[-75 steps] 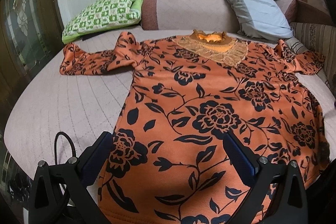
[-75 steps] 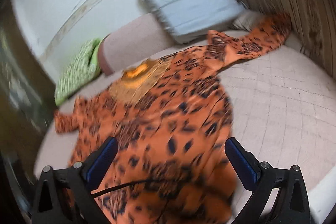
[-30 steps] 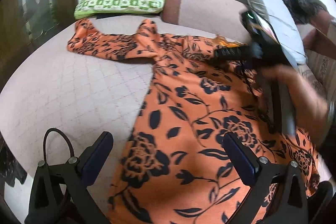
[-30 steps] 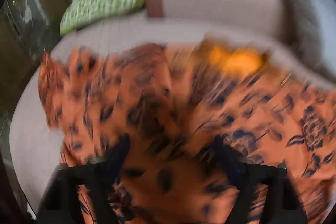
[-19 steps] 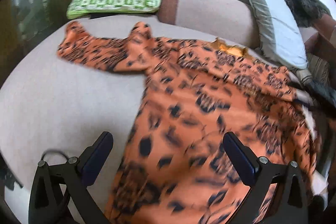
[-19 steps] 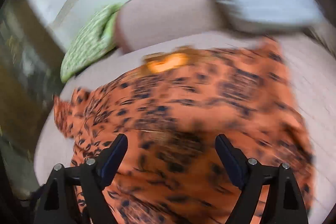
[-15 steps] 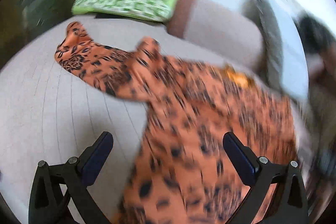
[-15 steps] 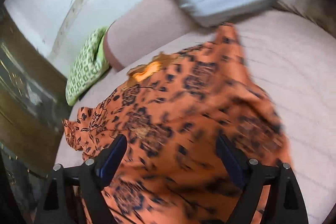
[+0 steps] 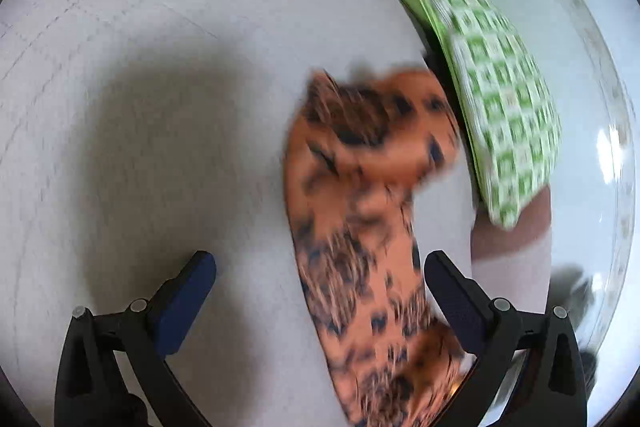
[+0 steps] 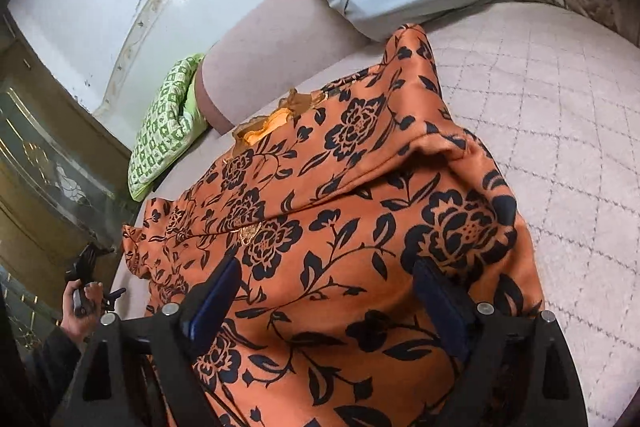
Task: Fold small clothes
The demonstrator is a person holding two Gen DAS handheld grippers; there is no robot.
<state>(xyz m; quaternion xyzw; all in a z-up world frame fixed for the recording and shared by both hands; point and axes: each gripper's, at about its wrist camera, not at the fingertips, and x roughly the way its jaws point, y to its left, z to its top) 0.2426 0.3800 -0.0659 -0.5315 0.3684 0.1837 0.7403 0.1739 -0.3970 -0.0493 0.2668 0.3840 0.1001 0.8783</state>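
Orange floral top (image 10: 344, 227) — soft, limp, light; grasp left sleeve (image 9: 360, 155) cuff. Left tool (image 9: 320, 283) and right tool (image 10: 328, 291) wide, empty.

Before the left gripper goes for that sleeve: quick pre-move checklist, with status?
1. Right sleeve folded across the body of the orange floral top: ok, it lies over the chest with a crease running across.
2. Right gripper free of cloth: ok, jaws wide apart above the top, nothing pinched.
3. Left gripper open and empty: ok, fingers spread.
4. Left sleeve lined up between the left fingers: ok roughly, it runs up between them, nearer one finger.
5. Sleeve lying flat: cannot tell, the left wrist view is blurred; the cuff end looks bunched.
6. Green checked pillow clear of the sleeve: not ok, the cuff end lies right beside it.
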